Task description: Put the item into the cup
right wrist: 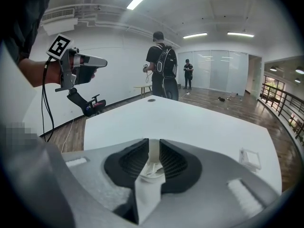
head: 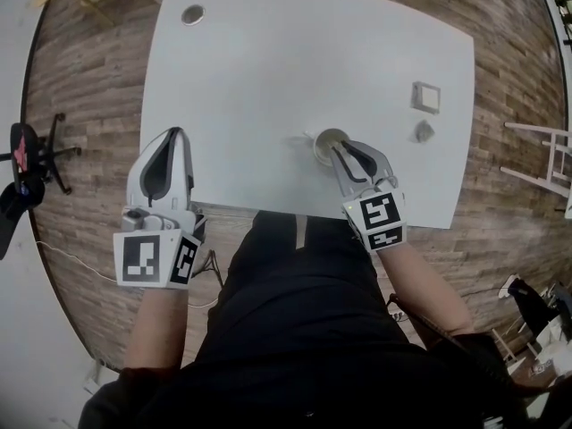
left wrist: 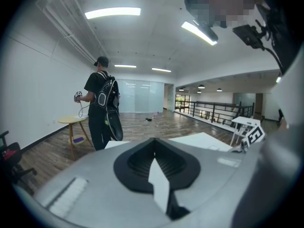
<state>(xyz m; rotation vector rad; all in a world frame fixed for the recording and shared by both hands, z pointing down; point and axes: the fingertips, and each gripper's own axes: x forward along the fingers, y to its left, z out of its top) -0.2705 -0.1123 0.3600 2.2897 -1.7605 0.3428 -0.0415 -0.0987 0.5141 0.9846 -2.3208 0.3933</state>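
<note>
The person is standing at the near edge of a white bench (head: 268, 70) and holding a gripper in each hand. The right gripper (head: 344, 148) is tilting down over a small cup (head: 326, 139) that is sitting upright near the bench's near edge. Its jaws are standing slightly spread, reaching over the near side of the cup's mouth and hiding part of it. In the right gripper view a pale shape (right wrist: 152, 167) is showing through the narrow gap between the jaws, with nothing pinched. I cannot tell whether that is the cup's rim or the item, so I cannot say for sure where the item is lying. The cup's inside is looking dark from above. The left gripper (head: 174, 132) is hovering well apart from the cup, over the bench's near left edge, with its jaws pressed together on nothing. To the right of the cup, and clear of it, a small grey lump (head: 423, 131) is lying on the bench. A small white square frame (head: 425, 96) is lying just beyond the lump. A round dark disc (head: 192, 13) is sitting far off near the far left corner. Nothing is crowding the cup itself. Off the bench, a black office chair (head: 27, 159) is standing on the wood floor to the left, and a white stand (head: 545, 155) is standing to the right. Across the room a person with a backpack (right wrist: 164, 65) is facing away, beside a small round yellow table (left wrist: 76, 120).
</note>
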